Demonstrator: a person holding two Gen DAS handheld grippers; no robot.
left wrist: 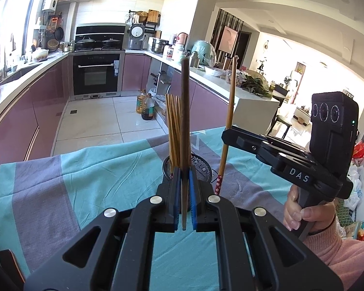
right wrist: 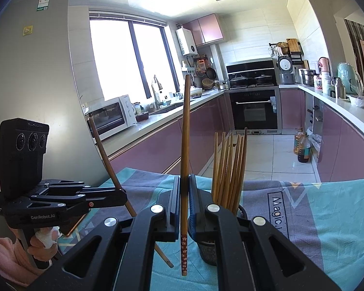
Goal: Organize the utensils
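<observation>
Mesh holder (left wrist: pixel 201 167) base hidden behind left gripper (left wrist: pixel 184 194), chopstick bundle (right wrist: pixel 228 167) lower ends inside holder unseen, tablecloth lettering (right wrist: pixel 277 214) cut off.

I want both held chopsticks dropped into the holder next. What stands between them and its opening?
Nothing separate shows. The black mesh holder already carries a bunch of light wooden chopsticks, crowding its mouth. The left gripper clamps a dark brown chopstick; the right gripper clamps a flower-patterned red-ended chopstick.

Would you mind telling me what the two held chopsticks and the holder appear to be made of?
Left chopstick: dark, matte, likely wood. Right chopstick: light bamboo or wood, visible grain, red floral-patterned end. Holder: black metal mesh, judging by its fine perforations.
</observation>
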